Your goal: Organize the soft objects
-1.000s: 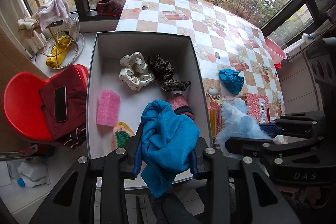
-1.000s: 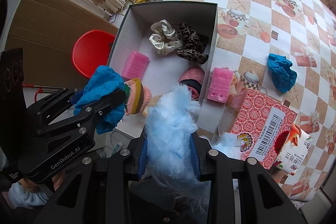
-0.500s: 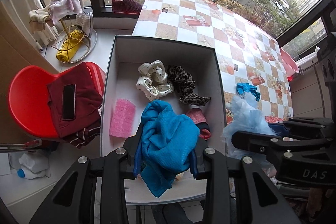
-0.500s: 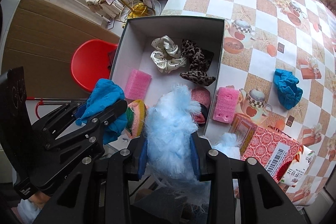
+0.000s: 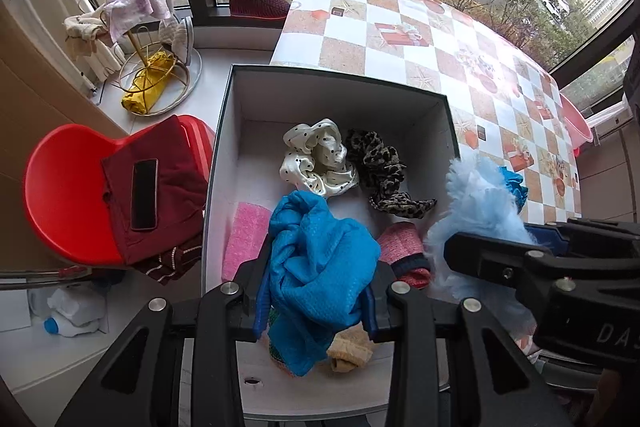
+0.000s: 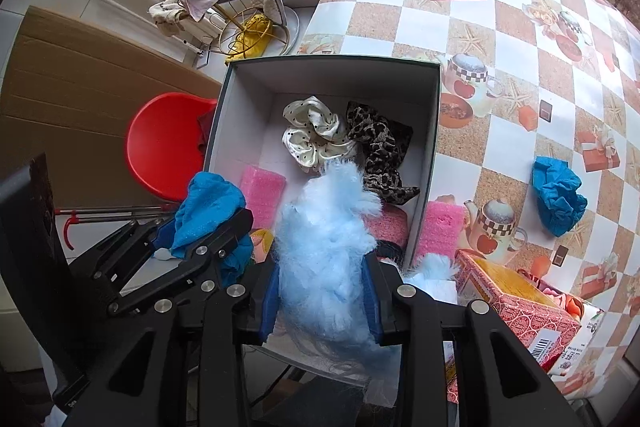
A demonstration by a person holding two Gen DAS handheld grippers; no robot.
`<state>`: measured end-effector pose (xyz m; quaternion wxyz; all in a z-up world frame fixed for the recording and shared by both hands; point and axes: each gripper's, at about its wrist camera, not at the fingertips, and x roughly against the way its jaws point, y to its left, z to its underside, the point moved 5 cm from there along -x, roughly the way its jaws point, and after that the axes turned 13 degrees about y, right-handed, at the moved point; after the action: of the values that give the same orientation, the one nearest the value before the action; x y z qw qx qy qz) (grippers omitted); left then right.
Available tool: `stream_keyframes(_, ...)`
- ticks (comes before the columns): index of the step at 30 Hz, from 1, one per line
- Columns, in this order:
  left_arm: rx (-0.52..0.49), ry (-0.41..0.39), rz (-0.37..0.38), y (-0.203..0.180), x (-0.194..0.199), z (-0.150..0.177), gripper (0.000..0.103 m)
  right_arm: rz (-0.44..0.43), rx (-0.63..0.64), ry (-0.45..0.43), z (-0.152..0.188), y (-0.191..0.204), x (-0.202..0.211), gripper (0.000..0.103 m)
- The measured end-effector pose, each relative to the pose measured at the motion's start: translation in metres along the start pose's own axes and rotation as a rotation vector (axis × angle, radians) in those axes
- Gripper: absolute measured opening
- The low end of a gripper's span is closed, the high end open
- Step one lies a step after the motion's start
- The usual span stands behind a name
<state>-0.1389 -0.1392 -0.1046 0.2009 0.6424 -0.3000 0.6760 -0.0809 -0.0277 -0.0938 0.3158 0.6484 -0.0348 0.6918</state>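
My left gripper [image 5: 316, 311] is shut on a blue cloth [image 5: 320, 267] and holds it over the near part of the open white box [image 5: 336, 79]. My right gripper [image 6: 324, 303] is shut on a fluffy light blue piece [image 6: 324, 247] above the box's near right corner [image 6: 424, 227]. In the box lie a white dotted scrunchie [image 5: 318, 157], a leopard scrunchie [image 5: 380, 171], a pink sponge [image 5: 242, 239] and a pink knitted piece [image 5: 400, 247]. Another blue cloth [image 6: 558, 199] and a pink sponge [image 6: 438, 231] lie on the checked table.
A red patterned carton [image 6: 516, 307] stands at the table's near edge, right of the box. A red chair [image 5: 68, 195] with a dark red cloth and a phone [image 5: 144, 193] stands left of the box. A gold rack with cloths [image 5: 140, 55] stands by the window.
Both grippers have moved forward and a little left over the box, each still holding its piece. The fluffy piece now hangs over the box's near right corner.
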Motion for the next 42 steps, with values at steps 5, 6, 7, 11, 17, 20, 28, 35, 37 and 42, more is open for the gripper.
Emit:
stream_keyframes(5,0.001,0.017,-0.004,0.002,-0.006,0.002,0.038,0.002,-0.013,-0.005,-0.006,-0.002,-0.002,0.036)
stream_keyframes(6,0.003,0.02,-0.003,0.002,-0.007,0.001,0.038,-0.002,-0.016,-0.005,-0.007,-0.003,-0.002,0.036)
stream_keyframes(7,0.005,0.022,-0.003,0.002,-0.008,0.001,0.038,-0.005,-0.019,-0.004,-0.008,-0.003,-0.003,0.036)
stream_keyframes(11,0.006,0.03,-0.006,0.003,-0.011,-0.001,0.038,-0.026,-0.027,-0.001,-0.012,-0.001,-0.005,0.036)
stream_keyframes(17,0.008,0.033,-0.006,0.003,-0.013,-0.003,0.039,-0.053,-0.031,-0.006,-0.021,0.005,-0.006,0.036)
stream_keyframes(20,0.013,0.039,-0.004,0.003,-0.016,-0.004,0.039,-0.066,-0.045,-0.001,-0.025,0.004,-0.008,0.036)
stream_keyframes(28,0.008,0.046,-0.008,0.0,-0.021,-0.006,0.039,-0.106,-0.065,0.024,-0.034,0.003,-0.018,0.036)
stream_keyframes(35,0.005,0.051,-0.006,-0.001,-0.022,-0.004,0.04,-0.121,-0.071,0.032,-0.035,0.0,-0.025,0.036)
stream_keyframes(37,0.006,0.053,-0.004,-0.002,-0.023,-0.004,0.04,-0.118,-0.072,0.033,-0.035,-0.001,-0.026,0.036)
stream_keyframes(42,0.005,0.054,0.002,-0.003,-0.023,-0.002,0.042,-0.129,-0.072,0.031,-0.034,-0.002,-0.026,0.036)
